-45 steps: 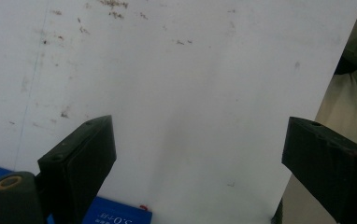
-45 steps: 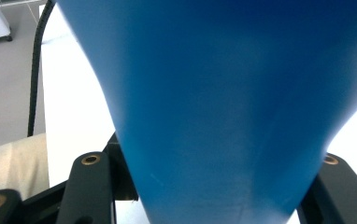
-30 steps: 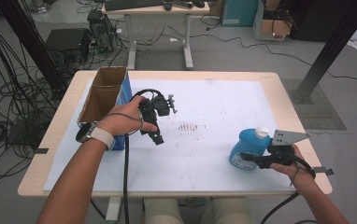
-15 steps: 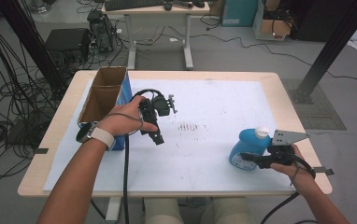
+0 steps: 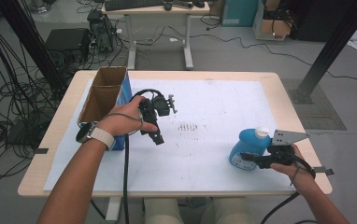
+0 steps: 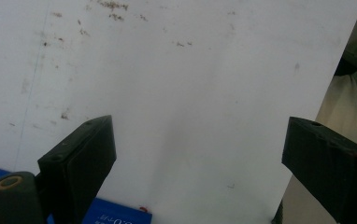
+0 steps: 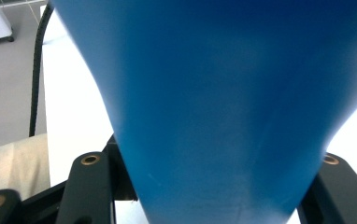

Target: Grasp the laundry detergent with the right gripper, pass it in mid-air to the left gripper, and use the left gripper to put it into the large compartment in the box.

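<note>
Looking down from the high view, we see the right gripper (image 5: pixel 249 158) at the near right of the table (image 5: pixel 284 93), its jaws set on either side of the lower body of a blue bottle (image 5: pixel 244 149) with a white cap (image 5: pixel 261 132); the bottle stands upright on the white sheet (image 5: pixel 214 107) that covers most of the table top. In the right gripper view, the blue bottle (image 7: pixel 223 107) rises between the two black jaws, one at each of its flanks, so we read the jaws as closed upon it, and a black cable (image 7: pixel 36 70) runs along the sheet's edge at the left. The grey three-cornered plate (image 5: pixel 289 137) sits on top of this gripper, just beside the cap. We find the left gripper (image 5: pixel 158 135) well apart from the bottle, at the left half of the table, held by the left hand (image 5: pixel 123 120), which wears a wristband (image 5: pixel 101 137). In the left gripper view, its jaws stand wide, with nothing between them but the bare white sheet (image 6: pixel 181 93), which bears a few small brown specks. An open cardboard box (image 5: pixel 103 95) with a blue side stands at the table's left edge, just beside the left hand. A patch of dark marks (image 5: pixel 188 126) lies on the sheet between the two grippers, nearer the left one.
</note>
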Demonstrator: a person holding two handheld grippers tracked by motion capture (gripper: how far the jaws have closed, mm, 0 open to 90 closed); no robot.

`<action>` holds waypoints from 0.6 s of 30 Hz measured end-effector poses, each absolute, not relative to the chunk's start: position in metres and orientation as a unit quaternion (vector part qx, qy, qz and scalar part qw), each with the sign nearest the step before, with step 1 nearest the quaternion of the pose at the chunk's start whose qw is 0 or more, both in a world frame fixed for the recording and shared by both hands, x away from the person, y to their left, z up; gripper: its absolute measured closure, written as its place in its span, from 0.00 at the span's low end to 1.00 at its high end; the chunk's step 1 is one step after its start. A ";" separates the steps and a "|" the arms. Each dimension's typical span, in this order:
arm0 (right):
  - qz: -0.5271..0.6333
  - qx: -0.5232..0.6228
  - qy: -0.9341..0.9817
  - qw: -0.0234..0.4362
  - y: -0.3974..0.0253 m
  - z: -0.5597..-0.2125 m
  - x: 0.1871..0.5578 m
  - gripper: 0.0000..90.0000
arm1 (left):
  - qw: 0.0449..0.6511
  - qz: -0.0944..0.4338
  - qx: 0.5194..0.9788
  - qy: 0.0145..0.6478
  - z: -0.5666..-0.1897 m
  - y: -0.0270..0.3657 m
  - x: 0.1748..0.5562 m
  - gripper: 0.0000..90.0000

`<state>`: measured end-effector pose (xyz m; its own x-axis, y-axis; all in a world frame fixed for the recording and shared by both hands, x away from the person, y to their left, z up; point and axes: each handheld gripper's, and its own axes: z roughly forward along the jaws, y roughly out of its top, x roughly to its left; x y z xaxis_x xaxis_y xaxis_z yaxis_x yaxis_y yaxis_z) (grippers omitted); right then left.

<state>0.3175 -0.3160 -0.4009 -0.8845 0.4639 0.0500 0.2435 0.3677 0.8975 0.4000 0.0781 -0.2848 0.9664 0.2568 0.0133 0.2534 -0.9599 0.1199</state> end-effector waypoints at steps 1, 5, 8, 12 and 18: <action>0.519 0.216 0.820 0.106 -0.316 -0.401 0.317 0.47 | 0.058 0.014 0.990 0.129 -0.285 0.078 0.400 0.11; 0.519 0.216 0.820 0.106 -0.316 -0.401 0.317 0.47 | 0.059 0.014 0.990 0.129 -0.285 0.078 0.400 0.11; 0.519 0.216 0.820 0.106 -0.316 -0.401 0.317 0.47 | 0.060 0.014 0.990 0.129 -0.285 0.078 0.400 0.11; 0.518 0.218 0.820 0.106 -0.316 -0.401 0.317 0.47 | 0.060 0.013 0.990 0.129 -0.285 0.078 0.400 0.11; 0.519 0.217 0.820 0.107 -0.316 -0.401 0.317 0.47 | 0.059 0.013 0.990 0.128 -0.285 0.078 0.400 0.11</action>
